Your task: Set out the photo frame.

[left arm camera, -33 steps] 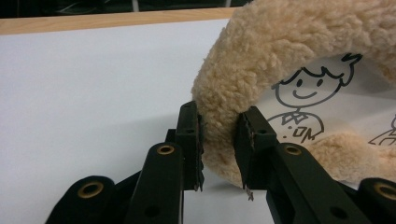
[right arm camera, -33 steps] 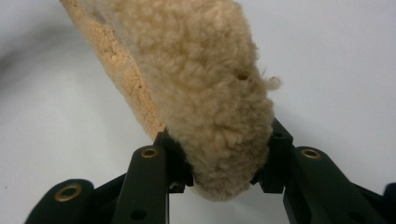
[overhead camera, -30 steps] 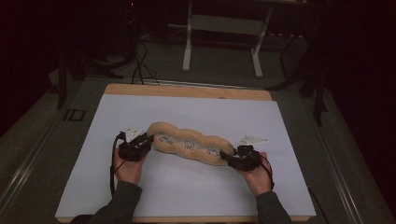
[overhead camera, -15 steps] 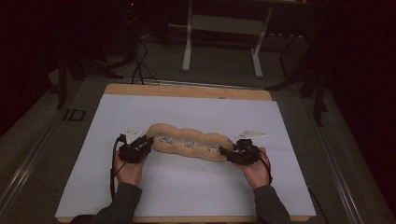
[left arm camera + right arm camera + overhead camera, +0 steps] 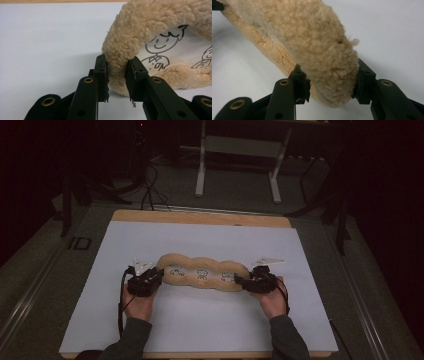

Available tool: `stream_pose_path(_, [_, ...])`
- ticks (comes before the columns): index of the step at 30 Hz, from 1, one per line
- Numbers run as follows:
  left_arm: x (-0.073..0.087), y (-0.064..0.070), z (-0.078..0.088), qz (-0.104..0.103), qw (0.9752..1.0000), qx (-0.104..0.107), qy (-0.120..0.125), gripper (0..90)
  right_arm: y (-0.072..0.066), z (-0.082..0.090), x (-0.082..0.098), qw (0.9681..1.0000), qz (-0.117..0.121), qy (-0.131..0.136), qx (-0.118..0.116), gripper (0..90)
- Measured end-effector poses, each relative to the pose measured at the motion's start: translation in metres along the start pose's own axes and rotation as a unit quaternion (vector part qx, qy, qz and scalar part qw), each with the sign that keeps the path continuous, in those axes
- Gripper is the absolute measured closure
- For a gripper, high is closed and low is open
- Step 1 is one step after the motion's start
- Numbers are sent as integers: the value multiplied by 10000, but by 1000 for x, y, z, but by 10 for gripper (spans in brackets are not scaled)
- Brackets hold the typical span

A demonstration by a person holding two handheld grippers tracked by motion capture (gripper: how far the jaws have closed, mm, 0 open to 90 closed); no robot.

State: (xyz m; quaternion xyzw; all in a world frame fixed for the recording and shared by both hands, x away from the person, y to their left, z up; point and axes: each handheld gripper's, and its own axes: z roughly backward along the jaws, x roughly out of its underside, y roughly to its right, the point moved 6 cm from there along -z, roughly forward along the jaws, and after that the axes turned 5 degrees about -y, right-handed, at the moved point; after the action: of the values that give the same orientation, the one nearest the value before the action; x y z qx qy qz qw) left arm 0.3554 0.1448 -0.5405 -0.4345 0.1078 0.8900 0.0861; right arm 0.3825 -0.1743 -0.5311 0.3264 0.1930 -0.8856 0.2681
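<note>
I hold a long, lumpy plush cushion (image 5: pixel 202 273) by its two ends, one gripper on each. It lies across the middle of the white sheet (image 5: pixel 200 320) that covers the desk, running from left to right, a little nearer my edge than the far edge. The sheet is smooth and matt; a strip of bare pale wood (image 5: pixel 200 216) shows along the desk's far edge.

The cushion is tan fleece, curly and nubby like lambswool, with a wavy outline of three rounded lobes. Its upper face carries a flat, pale fabric panel (image 5: pixel 172 53) printed with black line drawings of little cartoon figures; in the left gripper view one smiling figure in a collar is plain, and a part of a second stands at the right edge. In the right gripper view the fleece is thick and tufted, and a coarser, flatter tan underside (image 5: pixel 265 53) shows along the seam.

My left gripper (image 5: pixel 117 82) is narrow, its black jaws pinching the fleece rim at the cushion's left end. My right gripper (image 5: pixel 329 87) stands wider around the fat rounded right end; its jaws have just been opening, the fleece between them and touching both pads.
</note>
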Motion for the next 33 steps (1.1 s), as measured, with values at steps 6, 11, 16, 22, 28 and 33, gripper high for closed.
stream_pose_path(6, [1, 2, 1, 60, 10000, 11, -6, 735, 2, 1, -1, 10000, -43, 20, -14, 536])
stream_pose_path(11, [3, 3, 2, 132, 9999, 43, -44, 735, 4, 3, -3, 9999, -115, 47, -43, 533])
stream_pose_path(16, [6, 4, 2, 208, 9996, 88, -140, 734, 5, 3, -3, 9998, -156, 47, -73, 530])
stream_pose_path(22, [8, 6, 5, 262, 9994, 93, -209, 733, 7, 3, -2, 9992, -343, -18, -202, 520])
stream_pose_path(28, [13, 11, 11, 285, 9992, 92, -253, 731, 11, 1, -1, 9977, -572, -38, -363, 497])
stream_pose_path(33, [15, 10, 14, 331, 9988, 253, -251, 723, 13, 1, -1, 9970, -648, -23, -418, 482])
